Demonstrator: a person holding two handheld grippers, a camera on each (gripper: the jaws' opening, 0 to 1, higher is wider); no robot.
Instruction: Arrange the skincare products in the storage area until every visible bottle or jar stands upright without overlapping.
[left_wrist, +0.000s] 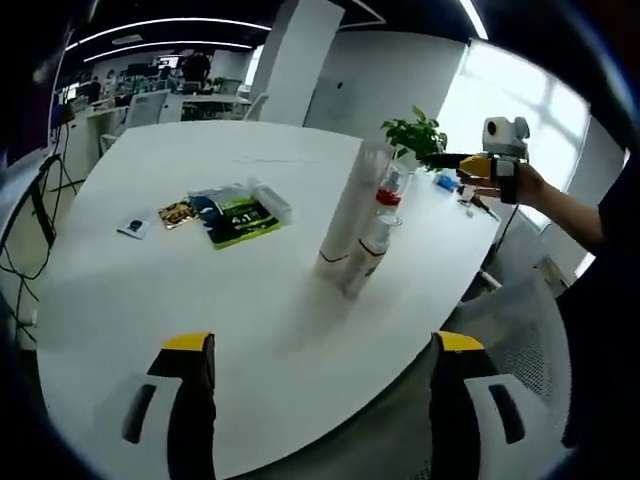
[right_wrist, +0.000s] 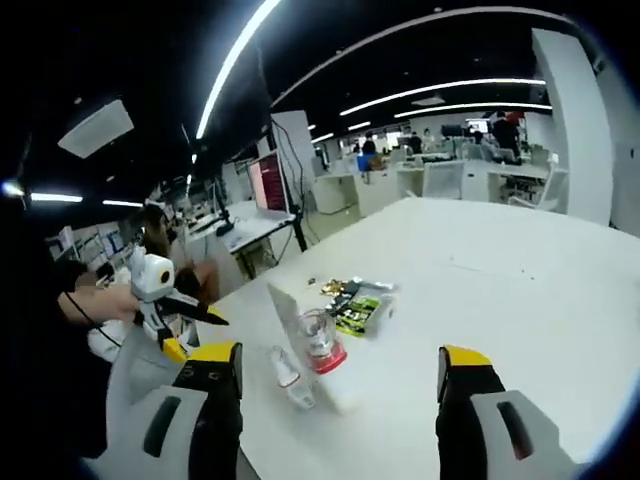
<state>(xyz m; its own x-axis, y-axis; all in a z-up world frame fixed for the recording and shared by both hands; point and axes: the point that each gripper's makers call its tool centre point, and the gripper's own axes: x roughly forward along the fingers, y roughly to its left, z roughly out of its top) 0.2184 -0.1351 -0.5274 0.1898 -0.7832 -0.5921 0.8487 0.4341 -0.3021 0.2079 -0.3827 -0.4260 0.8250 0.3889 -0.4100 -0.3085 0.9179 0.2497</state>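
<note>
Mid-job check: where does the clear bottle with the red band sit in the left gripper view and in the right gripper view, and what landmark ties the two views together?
Left gripper view: the red-banded bottle stands right of centre, among the cluster of upright white bottles, near the table's far edge.
Right gripper view: the red-banded bottle is low and left of centre, just beyond the hand-held gripper's jaws.
Shared landmark: the green packet lying flat on the white table.

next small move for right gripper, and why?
Probably ease the right gripper, jaws open and empty, down toward the clear red-based bottle. It stands tight against the white tube and small bottle, so spacing them out looks like the first step.
</note>
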